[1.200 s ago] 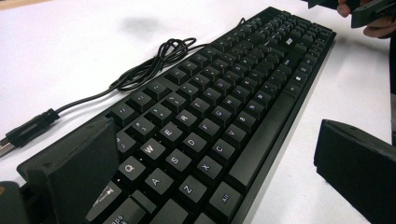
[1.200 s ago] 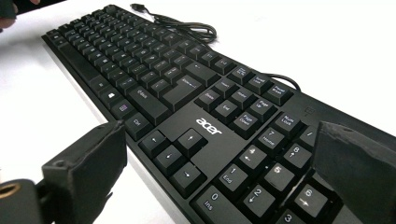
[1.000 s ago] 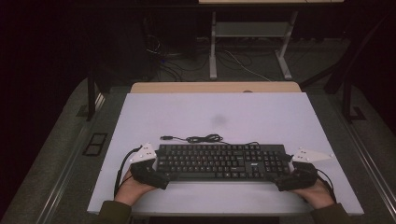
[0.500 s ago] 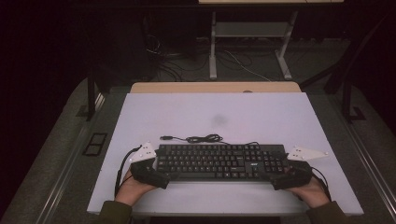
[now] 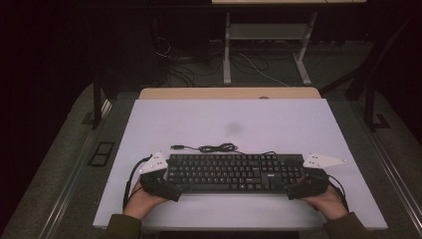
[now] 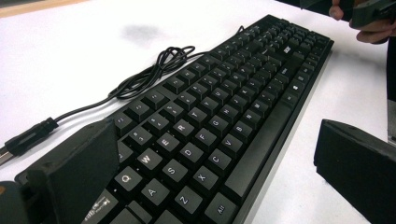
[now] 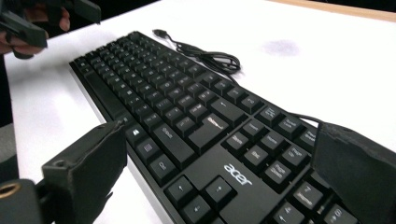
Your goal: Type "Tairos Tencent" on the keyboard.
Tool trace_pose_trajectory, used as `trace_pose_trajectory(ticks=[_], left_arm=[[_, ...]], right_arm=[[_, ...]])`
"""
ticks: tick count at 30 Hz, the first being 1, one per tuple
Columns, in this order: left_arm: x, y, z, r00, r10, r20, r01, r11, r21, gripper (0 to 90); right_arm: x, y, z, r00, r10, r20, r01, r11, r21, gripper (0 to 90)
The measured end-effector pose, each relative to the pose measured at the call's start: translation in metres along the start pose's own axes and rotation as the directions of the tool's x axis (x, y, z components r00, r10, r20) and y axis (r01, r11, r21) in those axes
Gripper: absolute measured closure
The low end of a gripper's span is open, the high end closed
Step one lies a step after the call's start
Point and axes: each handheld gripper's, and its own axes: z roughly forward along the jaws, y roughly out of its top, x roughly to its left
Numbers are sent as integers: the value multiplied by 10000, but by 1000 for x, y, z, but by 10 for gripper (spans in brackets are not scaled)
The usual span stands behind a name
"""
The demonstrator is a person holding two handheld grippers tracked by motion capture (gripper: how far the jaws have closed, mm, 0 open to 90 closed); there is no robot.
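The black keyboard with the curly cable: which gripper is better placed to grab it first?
Probably the left gripper: the black plastic keyboard's end already sits between its open fingers. The right gripper is open too, with its fingers similarly astride the other end, so it is close.

Olive-green sleeves (image 5: 119,226); black hand-held grippers with pale three-cornered plates (image 5: 153,162) and black cables.

A black plastic keyboard (image 5: 234,173) with matt, lightly textured keys and white printed letters lies on a smooth, matt white tabletop (image 5: 278,124) edged at the far side with pale wood. Its cable (image 5: 214,148) looks like smooth black rubber. The left tool (image 6: 215,186) and the right tool (image 7: 210,186) have jaws faced in rough, dull black foam.
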Motion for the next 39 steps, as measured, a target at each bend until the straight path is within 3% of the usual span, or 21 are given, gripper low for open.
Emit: trace_pose_trajectory(ticks=[12, 32, 34, 39], left_arm=[[-2, 2, 4, 9999, 63, 105, -63, 10000, -8, 0], [-4, 3, 4, 9999, 39, 100, -38, 10000, -56, 0], [-4, 3, 4, 9999, 20, 101, -20, 10000, -62, 0], [-4, 2, 2, 10000, -11, 62, 12, 9999, -123, 0]], right_arm=[[2, 4, 6, 9996, 0, -268, -6, 9997, -233, 67], [11, 15, 28, 9965, -124, -822, 113, 9998, -139, 71], [12, 16, 30, 9951, -255, -954, 250, 9997, -66, 165], [15, 19, 37, 9942, -350, -1020, 351, 9994, -15, 166]])
